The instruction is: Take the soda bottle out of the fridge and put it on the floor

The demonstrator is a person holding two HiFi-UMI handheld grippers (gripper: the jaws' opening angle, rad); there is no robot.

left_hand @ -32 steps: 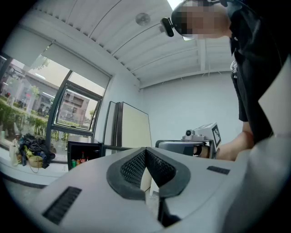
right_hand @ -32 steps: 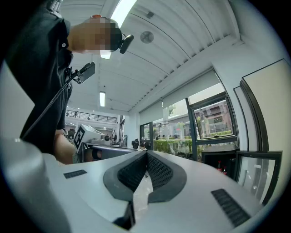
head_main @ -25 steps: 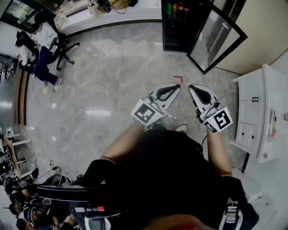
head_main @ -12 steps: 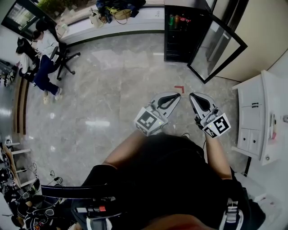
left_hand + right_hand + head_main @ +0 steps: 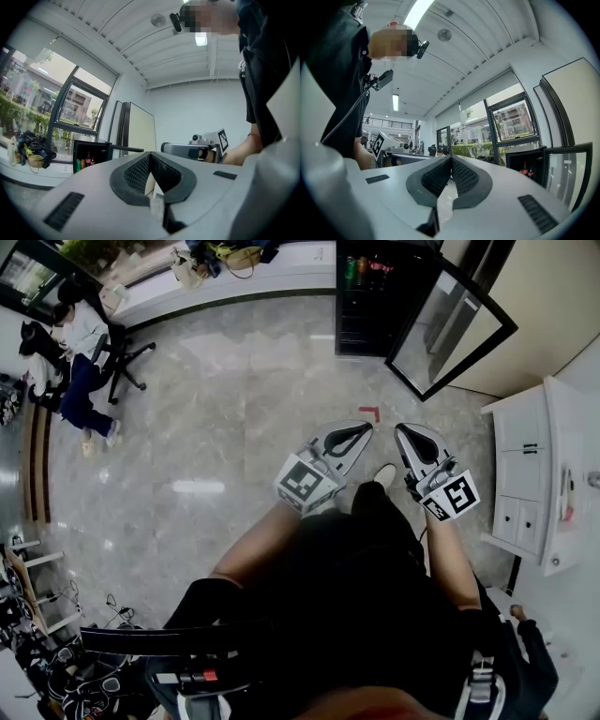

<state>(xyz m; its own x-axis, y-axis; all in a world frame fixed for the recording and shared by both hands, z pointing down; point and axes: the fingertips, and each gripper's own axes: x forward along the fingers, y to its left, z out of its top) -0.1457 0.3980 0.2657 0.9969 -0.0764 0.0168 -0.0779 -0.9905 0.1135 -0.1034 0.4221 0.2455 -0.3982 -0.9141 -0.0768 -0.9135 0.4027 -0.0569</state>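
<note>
The white plastic left gripper and right gripper, jaws pressed together on nothing, hover well apart from the dark red-labelled soda bottle standing inside the open black glass-doored fridge.

Fridge ahead across the floor, bottles inside, cabinet at right, seated person far left

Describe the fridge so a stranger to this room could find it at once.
Follow the long white ledge along the far wall to its right end. There stands a low fridge with bottles inside. Unlike the white cabinet nearby, it is black, its glass door hanging open.
</note>
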